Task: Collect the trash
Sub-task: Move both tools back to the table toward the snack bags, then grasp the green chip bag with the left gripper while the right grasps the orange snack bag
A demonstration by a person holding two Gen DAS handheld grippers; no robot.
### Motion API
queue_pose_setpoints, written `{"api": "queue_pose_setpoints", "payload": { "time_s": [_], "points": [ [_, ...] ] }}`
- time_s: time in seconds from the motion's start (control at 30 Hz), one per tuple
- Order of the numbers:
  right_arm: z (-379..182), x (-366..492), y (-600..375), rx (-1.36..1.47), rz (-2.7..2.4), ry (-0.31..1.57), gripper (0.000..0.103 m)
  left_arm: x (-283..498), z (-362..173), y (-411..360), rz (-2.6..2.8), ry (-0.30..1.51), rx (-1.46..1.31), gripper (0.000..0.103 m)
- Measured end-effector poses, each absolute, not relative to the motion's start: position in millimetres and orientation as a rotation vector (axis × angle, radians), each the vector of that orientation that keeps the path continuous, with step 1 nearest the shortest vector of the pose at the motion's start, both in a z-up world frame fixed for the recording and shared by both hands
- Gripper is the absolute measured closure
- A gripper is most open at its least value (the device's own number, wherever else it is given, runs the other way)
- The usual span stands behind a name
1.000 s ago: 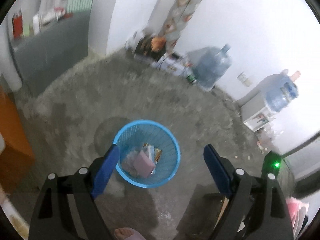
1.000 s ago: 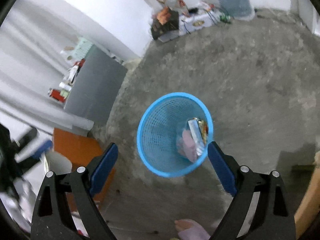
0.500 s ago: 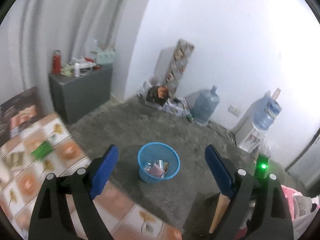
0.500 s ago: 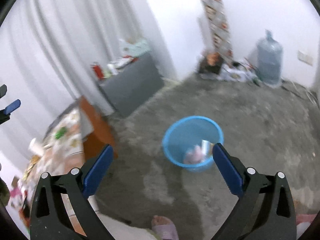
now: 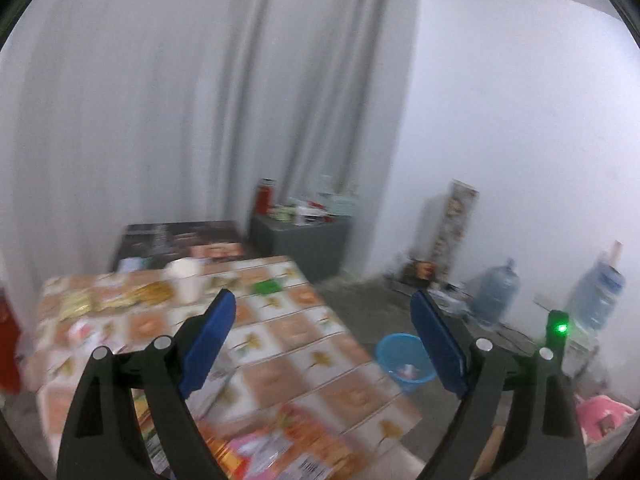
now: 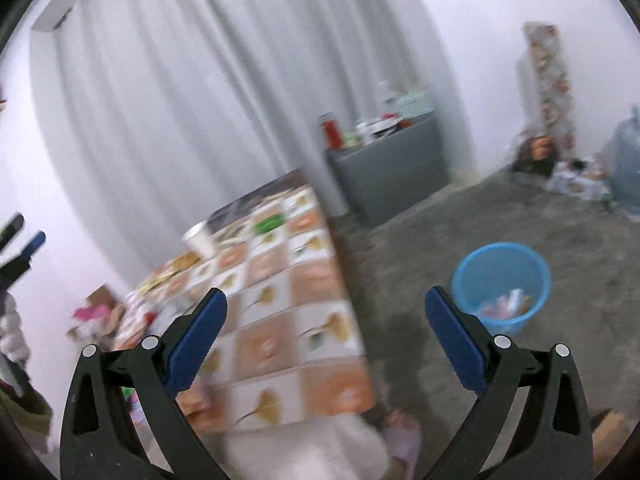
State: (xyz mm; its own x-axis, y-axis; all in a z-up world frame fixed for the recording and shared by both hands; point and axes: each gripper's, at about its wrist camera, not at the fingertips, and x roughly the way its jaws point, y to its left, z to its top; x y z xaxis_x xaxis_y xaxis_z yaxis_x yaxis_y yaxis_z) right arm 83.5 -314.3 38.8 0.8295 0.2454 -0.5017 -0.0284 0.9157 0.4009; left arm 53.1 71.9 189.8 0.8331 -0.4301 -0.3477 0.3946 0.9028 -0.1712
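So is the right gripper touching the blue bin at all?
Apart. The right wrist view shows the right gripper open and empty, with the blue bin standing on the floor well beyond its fingertips.

The right gripper point(image 6: 322, 330) gapes empty above a tiled tablecloth point(image 6: 280, 320); right, a blue basket point(image 6: 476, 272) holds wrappers point(image 6: 506, 304).
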Motion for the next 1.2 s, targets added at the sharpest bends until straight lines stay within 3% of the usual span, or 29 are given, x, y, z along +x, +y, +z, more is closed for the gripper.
{"api": "queue_pose_setpoints", "payload": {
  "time_s": [0.23,0.43,0.8,0.97,1.13,1.2],
  "points": [
    [39.1,93.0,-268.9,0.404,0.331,0.671,0.009,-13.3,136.2,145.9,-0.237,0.453,-0.229,0.016],
    [28.3,101.7,-233.2,0.427,0.453,0.786,0.019,-29.1,88.2,170.7,-0.156,0.556,-0.366,0.016],
    [-17.0,141.7,-173.8,0.388,0.564,1.028,0.030,12.1,25.3,162.1,0.012,0.762,-0.254,0.016],
    [-39.9,170.3,-147.7,0.338,0.586,1.131,0.035,33.9,-7.0,186.9,0.088,0.835,-0.345,0.016],
    [-55.6,190.0,-130.3,0.329,0.615,1.209,0.055,58.3,-25.5,194.5,0.097,0.889,-0.340,0.025],
    [-60.5,194.2,-126.0,0.328,0.624,1.236,0.071,65.4,-30.6,191.6,0.065,0.909,-0.345,0.027]
  ]
}}
